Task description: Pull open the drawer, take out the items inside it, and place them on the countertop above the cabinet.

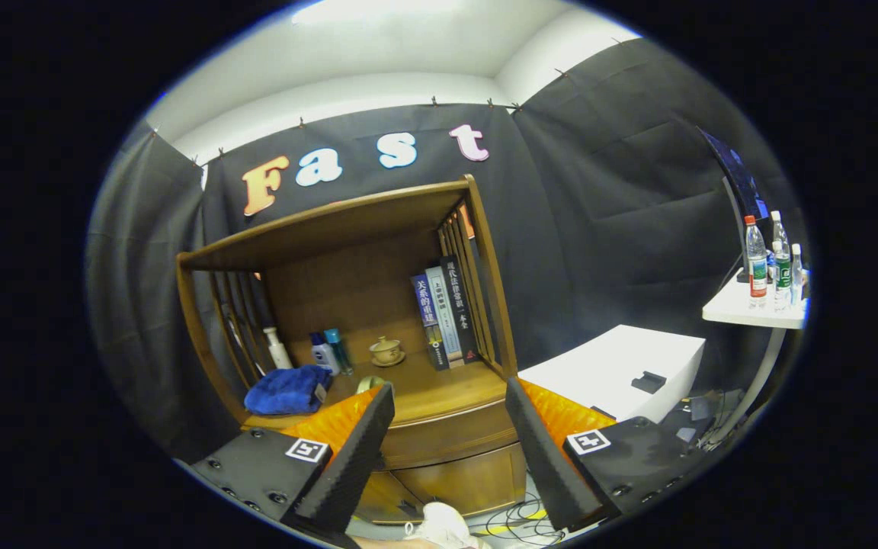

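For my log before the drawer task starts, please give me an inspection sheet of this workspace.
Surface: wooden countertop of the cabinet, under a shelf roof.
Job's things: drawer looks shut; contents hidden.
Clutter: blue cloth, three bottles, teacup, books on the countertop.
Grippers: gripper open, fingers apart before the drawer, holding nothing.
Cables: loose cables on the floor beside the cabinet.
Surroundings: white box, side table with water bottles.
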A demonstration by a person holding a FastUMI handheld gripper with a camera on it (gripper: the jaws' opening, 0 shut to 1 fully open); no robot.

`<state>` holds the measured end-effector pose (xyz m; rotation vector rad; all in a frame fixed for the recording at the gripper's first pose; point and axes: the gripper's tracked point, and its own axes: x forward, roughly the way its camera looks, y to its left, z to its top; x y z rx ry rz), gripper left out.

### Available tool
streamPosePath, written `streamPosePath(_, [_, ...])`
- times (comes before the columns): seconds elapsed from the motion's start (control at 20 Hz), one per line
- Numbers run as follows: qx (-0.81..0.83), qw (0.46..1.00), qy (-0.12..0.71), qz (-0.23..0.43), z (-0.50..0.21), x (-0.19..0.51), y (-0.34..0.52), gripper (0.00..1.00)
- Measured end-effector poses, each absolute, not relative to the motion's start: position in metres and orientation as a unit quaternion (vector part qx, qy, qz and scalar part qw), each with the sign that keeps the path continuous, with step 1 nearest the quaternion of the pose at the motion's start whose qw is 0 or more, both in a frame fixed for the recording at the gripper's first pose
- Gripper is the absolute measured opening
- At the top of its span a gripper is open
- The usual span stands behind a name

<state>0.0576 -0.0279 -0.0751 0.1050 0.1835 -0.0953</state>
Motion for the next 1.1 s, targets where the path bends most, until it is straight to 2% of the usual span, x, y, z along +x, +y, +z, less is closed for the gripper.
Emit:
streamPosePath(0.15, [0.030, 0.994, 0.098, -0.023, -0.068, 0.059, -0.028, 0.98])
streamPosePath(1.1, [0.022, 0.996, 0.084, -0.004, -0.047, 0.054, -0.020, 0.98])
